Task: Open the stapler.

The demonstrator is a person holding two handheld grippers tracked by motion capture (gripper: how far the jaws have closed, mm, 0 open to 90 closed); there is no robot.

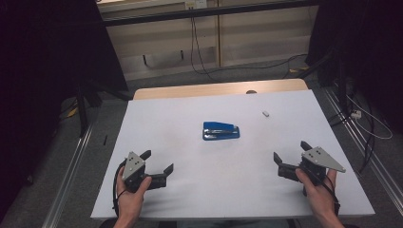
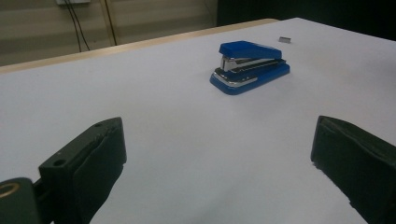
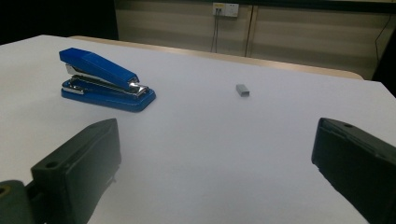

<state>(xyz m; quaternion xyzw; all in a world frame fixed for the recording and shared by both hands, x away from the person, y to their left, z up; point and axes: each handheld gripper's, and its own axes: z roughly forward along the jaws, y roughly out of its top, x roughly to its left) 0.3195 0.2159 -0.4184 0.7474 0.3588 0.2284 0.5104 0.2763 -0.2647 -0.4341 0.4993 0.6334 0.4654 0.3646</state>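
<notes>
1. While both grippers hang low near the tabletop's (image 1: 157,118) near edge in the high view, the left gripper (image 1: 159,164) and right gripper (image 1: 290,159) stand wide open and empty, well apart from the blue stapler (image 1: 221,131) lying mid-table. A one-sided push could skid it across the smooth surface.
2. Seen from the left gripper view, the stapler (image 2: 250,67) sits far ahead, its top arm slightly raised; a pinch there could snap it down.
3. Seen from the right gripper view, the small grey staple strip (image 3: 242,90) lies apart from the stapler (image 3: 105,79); it looks easy to crush or flick. Whether the stapler is loaded is hidden.
</notes>
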